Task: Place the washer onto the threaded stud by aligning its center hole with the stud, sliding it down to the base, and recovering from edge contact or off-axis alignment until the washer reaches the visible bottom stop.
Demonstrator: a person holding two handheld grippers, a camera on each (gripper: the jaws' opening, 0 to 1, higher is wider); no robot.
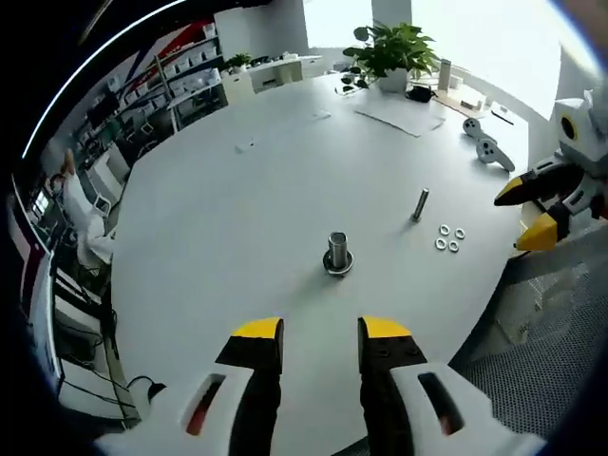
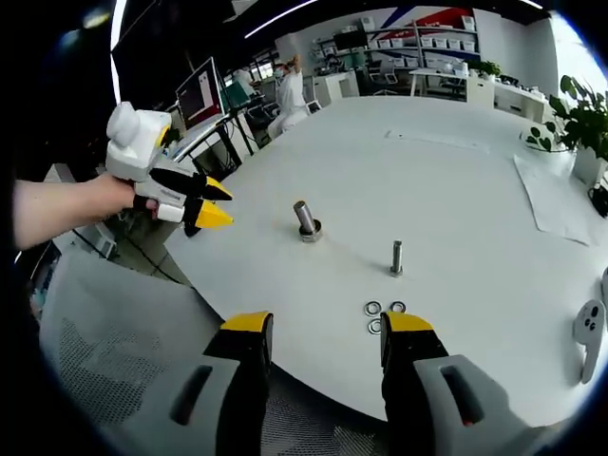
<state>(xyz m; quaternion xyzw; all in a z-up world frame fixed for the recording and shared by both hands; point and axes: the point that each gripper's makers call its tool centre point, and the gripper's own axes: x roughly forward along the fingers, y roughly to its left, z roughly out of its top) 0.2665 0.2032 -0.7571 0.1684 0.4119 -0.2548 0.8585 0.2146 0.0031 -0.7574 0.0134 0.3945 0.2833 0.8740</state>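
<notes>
A thick metal stud (image 1: 337,253) stands upright on a round base in the middle of the white table (image 1: 237,209). A thinner upright stud (image 1: 420,203) stands farther right. Three small washers (image 1: 449,237) lie flat in a cluster beside it. My left gripper (image 1: 321,332) is open and holds nothing, hanging at the table's near edge short of the thick stud. In the right gripper view, my right gripper (image 2: 328,328) is open too, with the washers (image 2: 382,313) just ahead of its right jaw. The thin stud (image 2: 397,257) and thick stud (image 2: 306,220) stand beyond. A hand holds the left gripper (image 2: 220,203) off the table's left edge.
A potted plant (image 1: 394,52), sheets of paper (image 1: 399,116) and two game controllers (image 1: 484,141) sit at the far side. A grey mesh surface (image 2: 114,361) lies below the table edge. A person in white (image 2: 290,90) stands among desks and shelves behind.
</notes>
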